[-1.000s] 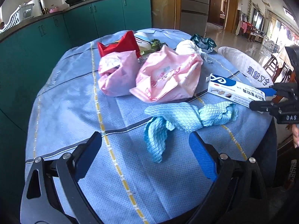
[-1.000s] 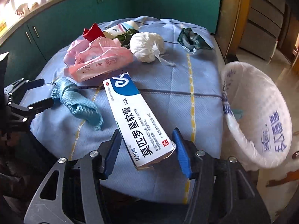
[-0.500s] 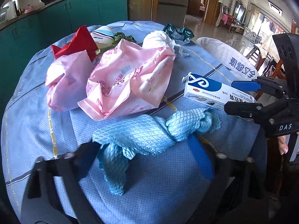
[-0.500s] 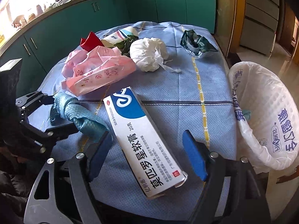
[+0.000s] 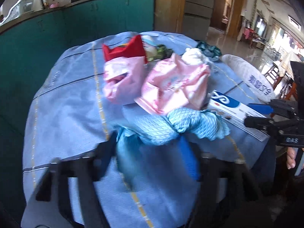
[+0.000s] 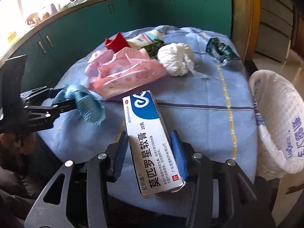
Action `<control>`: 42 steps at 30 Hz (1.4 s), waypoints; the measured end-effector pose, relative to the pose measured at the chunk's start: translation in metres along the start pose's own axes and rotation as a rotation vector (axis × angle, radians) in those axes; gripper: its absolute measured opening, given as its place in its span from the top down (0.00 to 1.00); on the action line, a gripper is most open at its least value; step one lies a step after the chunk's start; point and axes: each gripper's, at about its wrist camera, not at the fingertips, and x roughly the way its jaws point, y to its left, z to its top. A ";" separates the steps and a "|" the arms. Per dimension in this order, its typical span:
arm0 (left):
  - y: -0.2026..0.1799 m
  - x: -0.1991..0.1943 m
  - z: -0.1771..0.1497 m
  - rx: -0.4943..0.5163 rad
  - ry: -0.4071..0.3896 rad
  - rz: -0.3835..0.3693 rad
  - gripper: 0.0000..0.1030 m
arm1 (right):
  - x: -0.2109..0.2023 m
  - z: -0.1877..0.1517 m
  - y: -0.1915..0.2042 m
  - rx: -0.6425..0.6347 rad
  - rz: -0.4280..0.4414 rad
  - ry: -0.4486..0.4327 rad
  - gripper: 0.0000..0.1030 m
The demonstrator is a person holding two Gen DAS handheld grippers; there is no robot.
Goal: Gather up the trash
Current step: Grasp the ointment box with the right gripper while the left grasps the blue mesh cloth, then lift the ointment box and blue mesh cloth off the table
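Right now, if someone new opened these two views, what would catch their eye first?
Probably the white and blue ointment box, front and centre in the right wrist view, with the right gripper closed on its sides. Next, the crumpled light blue cloth at the table's near edge, lying between the jaws of the left gripper. Behind sit pink plastic bags, and a white-lined bin stands off the table's right side.

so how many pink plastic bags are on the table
2. One pink bag lies to the left in the left wrist view, just in front of the red wrapper. The other pink bag lies right beside it, behind the blue cloth. Others may be hidden underneath.
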 end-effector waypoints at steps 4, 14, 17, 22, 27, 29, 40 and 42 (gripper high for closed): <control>0.016 -0.004 -0.003 -0.050 0.006 -0.021 0.16 | 0.002 0.000 0.003 -0.003 -0.018 -0.002 0.42; -0.007 0.023 0.007 0.037 0.020 -0.058 0.13 | 0.018 -0.001 0.001 0.025 -0.044 0.032 0.39; -0.011 0.028 0.006 0.047 0.032 -0.052 0.37 | 0.022 0.000 0.008 0.003 -0.048 0.035 0.39; -0.005 0.026 0.002 0.014 0.044 -0.074 0.61 | 0.023 -0.001 0.022 -0.040 -0.021 0.027 0.57; -0.003 0.007 0.001 0.013 0.007 -0.028 0.63 | 0.011 -0.002 0.029 -0.063 0.009 -0.002 0.57; -0.003 -0.005 0.003 0.016 -0.021 -0.011 0.63 | 0.001 0.000 0.027 -0.051 0.002 -0.025 0.57; -0.019 -0.046 0.026 0.053 -0.143 0.017 0.63 | -0.071 0.017 -0.014 0.031 -0.243 -0.210 0.56; -0.026 -0.045 0.032 0.058 -0.158 0.011 0.63 | -0.078 0.019 -0.021 0.037 -0.315 -0.223 0.56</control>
